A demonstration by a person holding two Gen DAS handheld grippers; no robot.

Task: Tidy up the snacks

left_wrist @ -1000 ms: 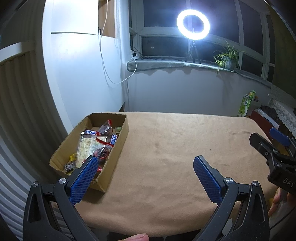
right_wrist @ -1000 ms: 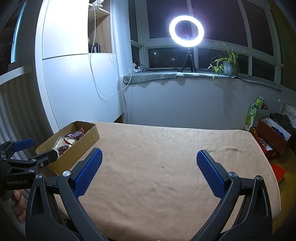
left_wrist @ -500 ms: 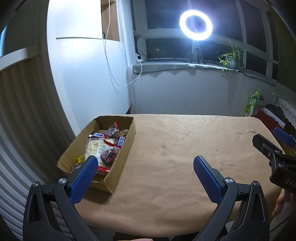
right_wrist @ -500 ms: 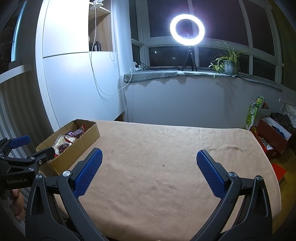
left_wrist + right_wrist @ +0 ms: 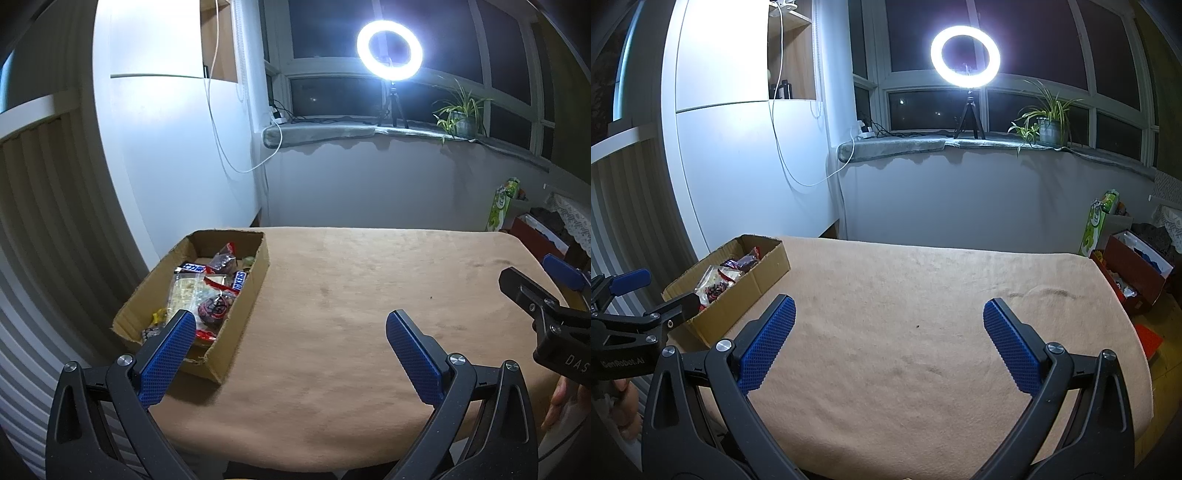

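A shallow cardboard box point(image 5: 243, 306) sits at the left edge of the table and holds several wrapped snacks point(image 5: 218, 306), among them Snickers bars point(image 5: 239, 281). It also shows in the right wrist view point(image 5: 753, 291). My left gripper point(image 5: 290, 325) is open and empty, held above the table's near edge, its left finger over the box's near corner. My right gripper point(image 5: 888, 314) is open and empty above the middle of the near edge. Each gripper shows at the side of the other's view.
The table point(image 5: 923, 295) is covered by a tan cloth. A red box point(image 5: 1134, 269) and a green bag point(image 5: 1097, 225) stand on the floor at the right. A white cabinet point(image 5: 166, 166) stands behind the cardboard box. A ring light point(image 5: 964, 61) and a plant stand on the windowsill.
The left gripper has pulled back and turned a little left, so the box sits further right in its view. The right gripper has barely moved. Both stay open.
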